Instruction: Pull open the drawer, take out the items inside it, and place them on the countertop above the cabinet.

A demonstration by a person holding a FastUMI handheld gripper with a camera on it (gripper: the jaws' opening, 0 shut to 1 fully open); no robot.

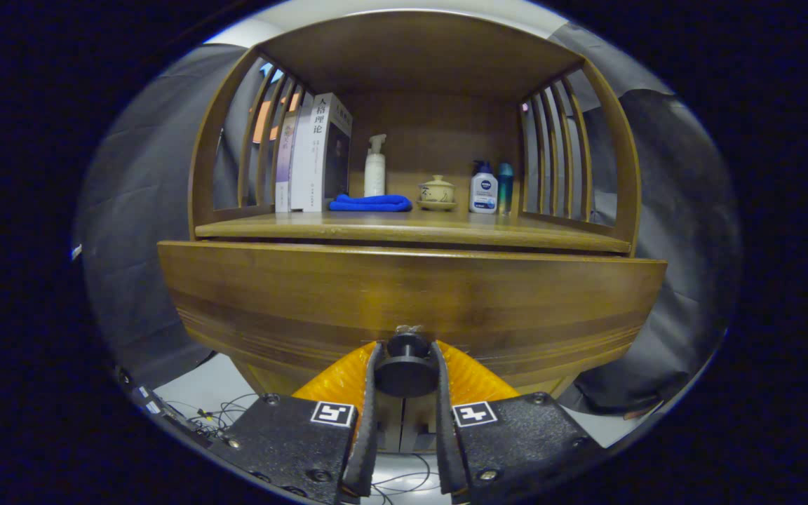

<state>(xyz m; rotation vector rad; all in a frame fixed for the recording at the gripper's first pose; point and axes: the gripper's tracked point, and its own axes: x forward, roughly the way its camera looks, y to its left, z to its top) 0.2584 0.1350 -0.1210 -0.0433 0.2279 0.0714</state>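
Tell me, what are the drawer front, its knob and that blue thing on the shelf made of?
Drawer front: looks like varnished wood, with brown grain bands and a soft sheen.
Knob, clamped between the gripper fingers: dark and matte, maybe metal or plastic; hard to tell.
Blue cloth: soft folded fabric, probably a towel.

This is a staged home corner inside a recording booth: a wooden cabinet [411, 294] with slatted sides stands against dark cloth walls [144, 210], with loose cables [214, 410] on the pale floor beside it. Its countertop [348, 226] carries household things: upright books [309, 151] at the left edge, a folded blue cloth [370, 203], a white spray bottle [374, 167], a lidded ceramic cup on a saucer [437, 191], and a lotion bottle [483, 188] toward the right.
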